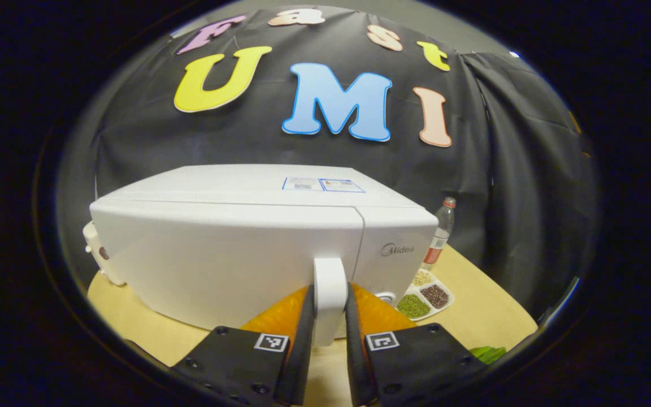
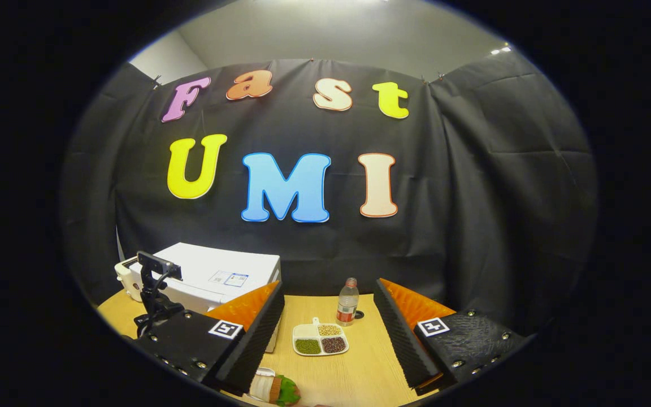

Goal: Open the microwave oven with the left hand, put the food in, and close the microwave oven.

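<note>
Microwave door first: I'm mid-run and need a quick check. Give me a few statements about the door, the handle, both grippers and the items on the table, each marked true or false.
1. The left gripper has both fingers on the white door handle. True.
2. The microwave door is swung open. False: it sits flush and closed.
3. The right gripper is clamped on the food. False: its jaws stand wide apart and empty above the table.
4. A three-compartment tray of beans lies on the table, with a bottle behind it. True.
5. The wrapped food is already inside the microwave. False: it lies on the table near the right gripper.
</note>
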### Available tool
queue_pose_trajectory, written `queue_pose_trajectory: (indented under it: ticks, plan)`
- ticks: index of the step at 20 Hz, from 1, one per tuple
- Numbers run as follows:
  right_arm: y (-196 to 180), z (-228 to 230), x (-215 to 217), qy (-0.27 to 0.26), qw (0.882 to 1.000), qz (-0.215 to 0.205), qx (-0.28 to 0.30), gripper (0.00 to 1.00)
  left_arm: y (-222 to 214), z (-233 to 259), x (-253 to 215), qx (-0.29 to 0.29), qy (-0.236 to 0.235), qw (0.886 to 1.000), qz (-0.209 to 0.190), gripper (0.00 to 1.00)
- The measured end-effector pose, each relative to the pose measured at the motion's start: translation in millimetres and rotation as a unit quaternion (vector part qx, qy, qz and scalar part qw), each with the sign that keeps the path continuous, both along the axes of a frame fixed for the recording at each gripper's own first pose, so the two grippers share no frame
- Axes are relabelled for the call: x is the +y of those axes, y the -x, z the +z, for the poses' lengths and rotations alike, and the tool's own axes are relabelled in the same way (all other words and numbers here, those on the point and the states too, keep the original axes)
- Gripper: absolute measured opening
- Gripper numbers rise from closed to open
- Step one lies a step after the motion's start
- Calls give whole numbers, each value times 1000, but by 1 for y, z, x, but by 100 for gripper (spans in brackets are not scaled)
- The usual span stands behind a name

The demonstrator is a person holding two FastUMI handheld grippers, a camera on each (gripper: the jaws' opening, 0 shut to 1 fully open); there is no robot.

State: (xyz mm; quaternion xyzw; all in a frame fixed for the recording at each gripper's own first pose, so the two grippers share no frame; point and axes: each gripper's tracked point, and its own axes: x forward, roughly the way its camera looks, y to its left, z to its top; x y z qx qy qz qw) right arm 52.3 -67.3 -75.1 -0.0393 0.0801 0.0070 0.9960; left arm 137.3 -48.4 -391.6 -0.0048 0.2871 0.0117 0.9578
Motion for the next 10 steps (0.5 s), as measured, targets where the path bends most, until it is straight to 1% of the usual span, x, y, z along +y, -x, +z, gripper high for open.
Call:
queue_pose_trajectory:
  ticks: [1, 2, 3, 4, 5, 6, 7, 8, 10]
  plan:
    - [0, 1, 1, -1, 1000, 0, -1, 96, 0, 2, 0, -1, -5, 1000, -3, 33]
    - [0, -1, 2, -2, 1000, 0, -1, 96, 0, 0, 1, 3, -9, 1000, -4, 25]
    - [-1, -2, 3, -4, 1000, 1, 1, 96, 0, 0, 1, 6, -11, 1000, -5, 22]
    - [0, -3, 4, -5, 1000, 2, 2, 96, -2, -1, 0, 9, -15, 1000, -5, 13]
    - [1, -3, 5, -7, 1000, 1, 3, 96, 1, 0, 1, 13, -17, 1000, -9, 9]
    - [2, -3, 5, -10, 1000, 2, 2, 96, 1, -1, 0, 15, -14, 1000, -9, 7]
    - [2, -1, 5, -11, 1000, 3, 2, 96, 1, 0, 0, 18, -14, 1000, -11, 9]
    - [4, -2, 5, -10, 1000, 2, 1, 96, 1, 1, 0, 20, -15, 1000, -12, 7]
    - [7, -1, 4, -9, 1000, 2, -1, 96, 2, 1, 0, 27, -12, 999, -15, 7]
